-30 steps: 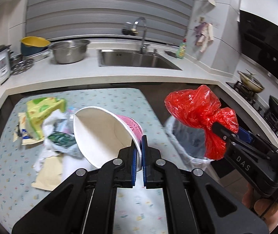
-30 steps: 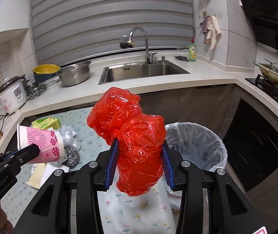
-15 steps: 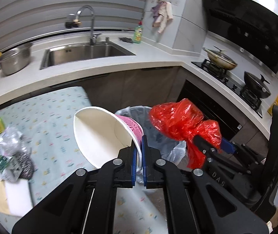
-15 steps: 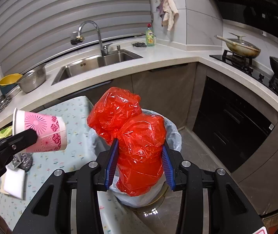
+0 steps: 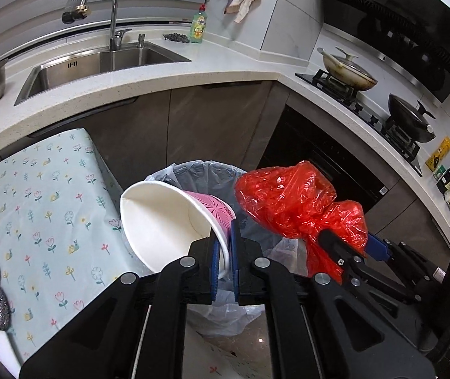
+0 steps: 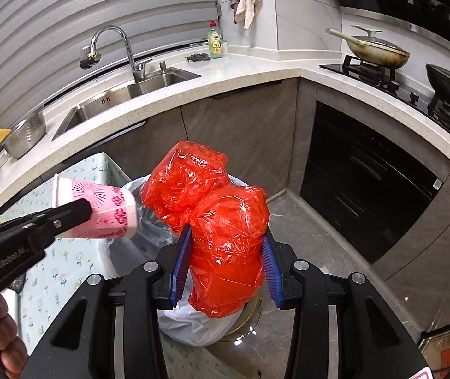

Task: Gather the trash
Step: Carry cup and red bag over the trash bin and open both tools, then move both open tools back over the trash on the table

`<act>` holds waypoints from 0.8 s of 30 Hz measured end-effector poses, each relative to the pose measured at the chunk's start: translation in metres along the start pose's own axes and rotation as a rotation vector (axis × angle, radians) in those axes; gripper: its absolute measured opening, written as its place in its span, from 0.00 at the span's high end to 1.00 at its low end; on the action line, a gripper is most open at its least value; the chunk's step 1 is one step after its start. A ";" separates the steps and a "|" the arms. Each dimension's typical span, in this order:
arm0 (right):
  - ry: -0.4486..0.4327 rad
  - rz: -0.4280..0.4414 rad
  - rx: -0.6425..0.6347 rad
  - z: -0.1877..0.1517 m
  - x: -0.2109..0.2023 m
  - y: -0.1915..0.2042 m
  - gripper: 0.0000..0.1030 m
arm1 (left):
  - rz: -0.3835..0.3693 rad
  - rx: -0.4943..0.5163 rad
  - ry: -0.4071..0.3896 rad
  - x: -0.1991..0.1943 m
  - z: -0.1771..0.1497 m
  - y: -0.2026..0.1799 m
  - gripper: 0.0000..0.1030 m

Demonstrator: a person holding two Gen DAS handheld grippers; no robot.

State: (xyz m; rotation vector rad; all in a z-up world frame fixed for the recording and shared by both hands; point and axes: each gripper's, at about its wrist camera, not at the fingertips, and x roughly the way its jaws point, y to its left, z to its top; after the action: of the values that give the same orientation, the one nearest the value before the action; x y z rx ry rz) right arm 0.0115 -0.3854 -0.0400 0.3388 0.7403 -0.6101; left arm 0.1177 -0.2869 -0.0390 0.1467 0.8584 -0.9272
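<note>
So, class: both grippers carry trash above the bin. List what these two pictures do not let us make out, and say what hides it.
- Inside of the trash bin: both views, blocked by the paper cup and red plastic bag.
- Contents of the red bag: crumpled plastic hides them.
- Dish soap bottle label: too small.
- Trash on the table: left view, cut off at the edge.

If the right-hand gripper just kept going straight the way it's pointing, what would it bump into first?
Probably the trash bin lined with a pale bag: the right gripper, clamped on the red plastic bag, points down over its opening. Depth is hard to judge; beyond it stands the grey cabinet front.
</note>
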 end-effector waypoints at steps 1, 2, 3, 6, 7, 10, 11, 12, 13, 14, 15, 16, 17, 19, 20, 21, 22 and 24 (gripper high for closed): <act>0.003 0.003 -0.005 0.001 0.004 0.002 0.61 | -0.008 -0.006 0.005 0.003 0.001 0.002 0.83; 0.006 0.008 -0.009 0.003 0.007 0.003 0.58 | -0.013 -0.017 0.010 0.006 0.002 0.004 0.76; 0.007 0.010 -0.012 0.005 0.010 0.005 0.58 | -0.016 -0.037 0.008 0.007 0.003 0.008 0.58; 0.008 0.022 -0.024 0.008 0.015 0.011 0.53 | -0.013 -0.072 -0.019 0.003 0.006 0.017 0.43; 0.004 0.022 -0.029 0.008 0.016 0.013 0.51 | -0.005 -0.071 -0.025 0.001 0.007 0.018 0.43; -0.015 0.024 -0.037 0.011 0.015 0.020 0.39 | 0.033 -0.063 -0.047 -0.005 0.008 0.022 0.38; -0.018 0.024 -0.040 0.012 0.016 0.022 0.38 | 0.043 -0.062 -0.053 -0.007 0.008 0.023 0.38; -0.019 0.024 -0.042 0.012 0.015 0.024 0.38 | 0.053 -0.064 -0.059 -0.010 0.008 0.024 0.38; -0.021 0.027 -0.040 0.013 0.014 0.025 0.38 | 0.059 -0.067 -0.063 -0.012 0.008 0.026 0.37; -0.022 0.030 -0.038 0.013 0.012 0.026 0.38 | 0.067 -0.073 -0.067 -0.016 0.007 0.028 0.37; -0.025 0.033 -0.037 0.014 0.011 0.028 0.38 | 0.073 -0.078 -0.069 -0.018 0.007 0.031 0.36; -0.028 0.036 -0.038 0.014 0.008 0.029 0.38 | 0.081 -0.083 -0.072 -0.020 0.006 0.033 0.34; -0.032 0.038 -0.040 0.014 0.006 0.031 0.37 | 0.090 -0.086 -0.077 -0.023 0.006 0.035 0.33; -0.039 0.043 -0.045 0.013 0.000 0.035 0.37 | 0.111 -0.088 -0.089 -0.030 0.004 0.040 0.33; -0.042 0.045 -0.047 0.013 -0.002 0.037 0.36 | 0.121 -0.089 -0.095 -0.034 0.003 0.041 0.33; -0.047 0.048 -0.049 0.013 -0.006 0.039 0.34 | 0.130 -0.091 -0.099 -0.037 0.002 0.043 0.33; -0.051 0.050 -0.050 0.012 -0.009 0.041 0.33 | 0.138 -0.095 -0.104 -0.041 0.001 0.045 0.33; -0.060 0.058 -0.053 0.012 -0.017 0.046 0.32 | 0.156 -0.102 -0.115 -0.051 -0.002 0.049 0.33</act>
State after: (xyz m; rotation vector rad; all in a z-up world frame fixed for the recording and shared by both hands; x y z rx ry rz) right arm 0.0366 -0.3490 -0.0166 0.2908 0.6856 -0.5428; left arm 0.1381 -0.2228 -0.0163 0.0708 0.7746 -0.7373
